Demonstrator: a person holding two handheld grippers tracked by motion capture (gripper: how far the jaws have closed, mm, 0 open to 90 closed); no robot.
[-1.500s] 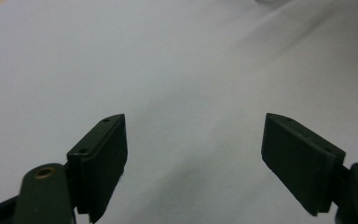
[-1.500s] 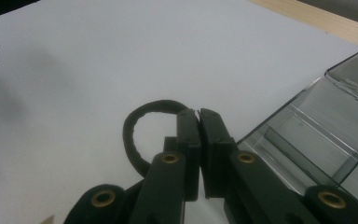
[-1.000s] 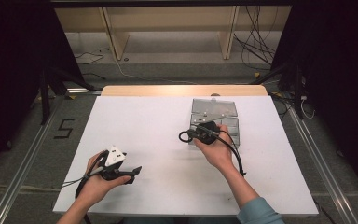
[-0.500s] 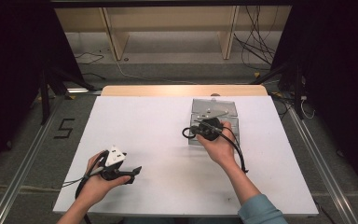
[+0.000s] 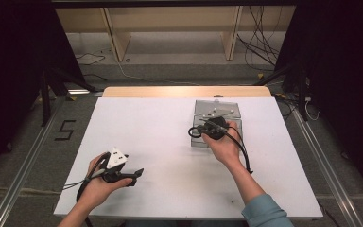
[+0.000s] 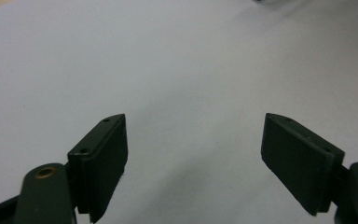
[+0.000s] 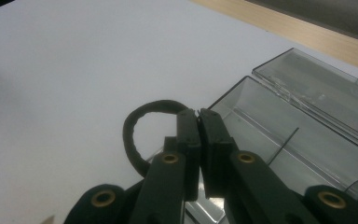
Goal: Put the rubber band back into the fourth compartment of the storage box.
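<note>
A clear plastic box [image 5: 238, 126] lies open at the table's right centre, its lid [image 5: 217, 109] folded back on the far side. My right gripper [image 5: 204, 128] hangs over the box's near left corner. In the right gripper view the right gripper [image 7: 198, 113] has its jaws pressed together on a black elastic band [image 7: 131, 135], whose loop sticks out to the left above the white table and the box's [image 7: 270, 126] edge. My left gripper [image 5: 136, 175] rests near the table's front left corner. In its own view the left gripper [image 6: 194, 117] stands open over bare tabletop.
The white tabletop [image 5: 151, 127] has a wooden strip [image 5: 184, 91] along its far edge. A cable [image 5: 243, 151] trails back from the right gripper along the forearm. Beyond the table are a wooden frame and loose cables on the floor.
My right gripper has shifted slightly away and to the right, carrying the black band closer over the box. The left gripper has stayed put.
</note>
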